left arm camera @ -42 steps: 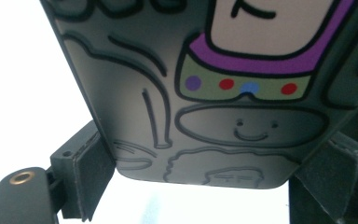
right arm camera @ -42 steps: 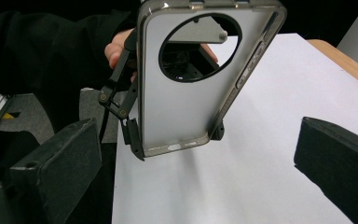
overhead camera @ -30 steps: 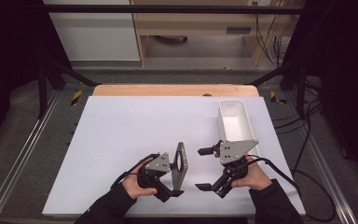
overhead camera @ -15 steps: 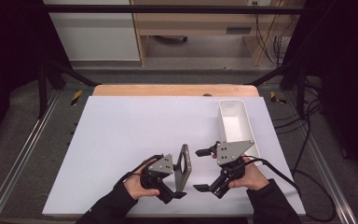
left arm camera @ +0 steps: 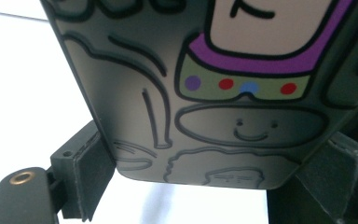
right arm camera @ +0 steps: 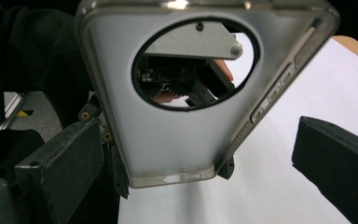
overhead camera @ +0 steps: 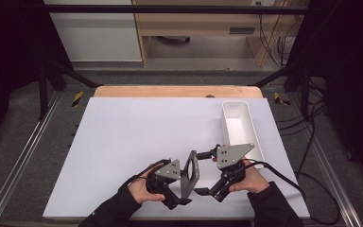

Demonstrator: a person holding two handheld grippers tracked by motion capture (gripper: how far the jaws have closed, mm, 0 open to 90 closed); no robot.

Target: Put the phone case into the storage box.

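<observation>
Covering most of the table, the white mat (overhead camera: 123,156) serves as landmark for everything else. On its far right part lies the white tray (overhead camera: 256,137), long and narrow, running from the far edge toward the person. Nearer than the tray, close to the mat's near edge and about midway across, the phone case (overhead camera: 190,171) stands on edge above the mat, held up between the two grippers. To the case's left, the left gripper (overhead camera: 182,187) sits in the person's left hand (overhead camera: 144,189); in the left gripper view its two padded jaws press against opposite sides of the case (left arm camera: 205,93), closed on it, and the cartoon-printed face of the case looms close above them. To the case's right, just short of the tray's near end, the right gripper (overhead camera: 207,172) rests in the right hand (overhead camera: 250,179). In the right gripper view its jaws stand spread apart, with the case's (right arm camera: 168,140) lower end between them and touching neither pad clearly. Through the case's round hole (right arm camera: 193,65) the left gripper's grey plate shows.
</observation>
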